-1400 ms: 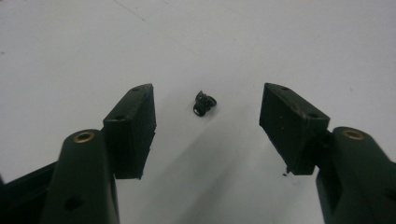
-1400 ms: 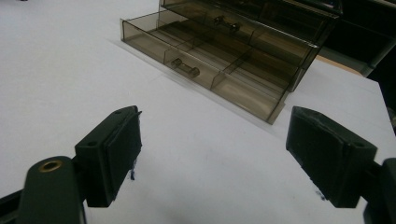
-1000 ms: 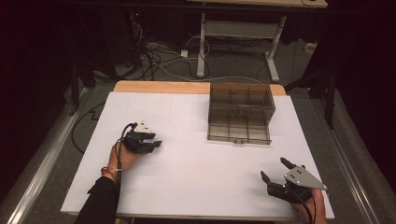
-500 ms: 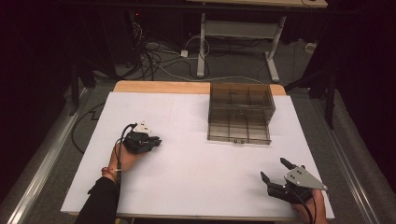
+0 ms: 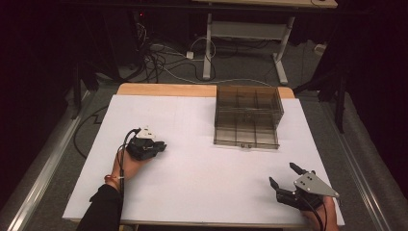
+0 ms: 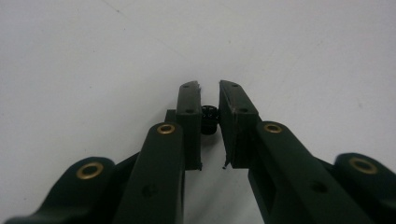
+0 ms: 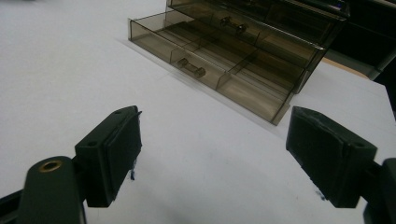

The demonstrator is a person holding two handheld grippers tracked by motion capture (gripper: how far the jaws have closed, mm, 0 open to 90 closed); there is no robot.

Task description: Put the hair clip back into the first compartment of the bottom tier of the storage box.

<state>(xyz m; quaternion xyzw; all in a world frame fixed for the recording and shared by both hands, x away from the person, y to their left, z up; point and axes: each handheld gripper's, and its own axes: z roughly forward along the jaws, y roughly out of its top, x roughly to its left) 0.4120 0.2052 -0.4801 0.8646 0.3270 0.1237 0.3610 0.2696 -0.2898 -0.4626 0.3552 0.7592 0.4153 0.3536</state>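
Between the pads of the left gripper (image 6: 210, 100), at nine o'clock on the white table (image 5: 202, 163), sits a small black ribbed part (image 6: 209, 119), pinched as the jaws have just closed. Its long axis is hard to tell. At five o'clock, the right gripper (image 7: 212, 154) gapes wide, empty.

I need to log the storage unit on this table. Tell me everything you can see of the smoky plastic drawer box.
The drawer box is see-through, smoke-brown plastic, standing upright at the far right of the white table. Its bottom drawer is pulled out toward the person and split by dividers into compartments that look empty. The drawer fronts carry small bar handles. Nothing touches it; both claws are well away from it.
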